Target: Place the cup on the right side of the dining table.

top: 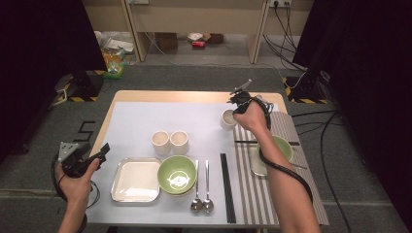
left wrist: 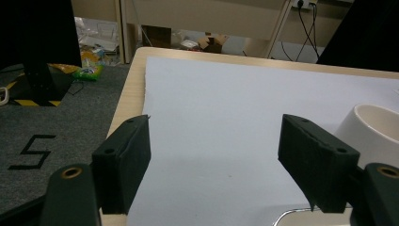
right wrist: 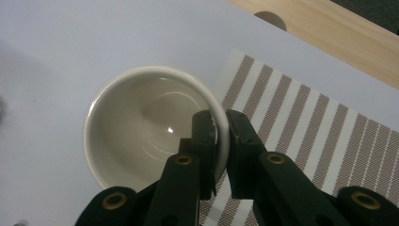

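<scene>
A cream cup (top: 226, 120) is beside the far left corner of the striped placemat (top: 286, 194). My right gripper (top: 232, 112) is shut on its rim. In the right gripper view one jaw is inside the cup (right wrist: 136, 136) and the other outside, with my right gripper (right wrist: 221, 123) pinching the wall. I cannot tell whether the cup rests on the table. My left gripper (top: 103, 150) is at the table's left edge, held in a hand. In the left gripper view my left gripper (left wrist: 219, 155) is open, with only white tabletop between its jaws.
Two more cream cups (top: 169, 142) stand mid-table. In front lie a square white plate (top: 136, 180), a green bowl (top: 177, 174), two spoons (top: 202, 187) and black chopsticks (top: 227, 189). Another green bowl (top: 284, 145) and chopsticks (top: 245, 141) sit on the placemat under my right forearm.
</scene>
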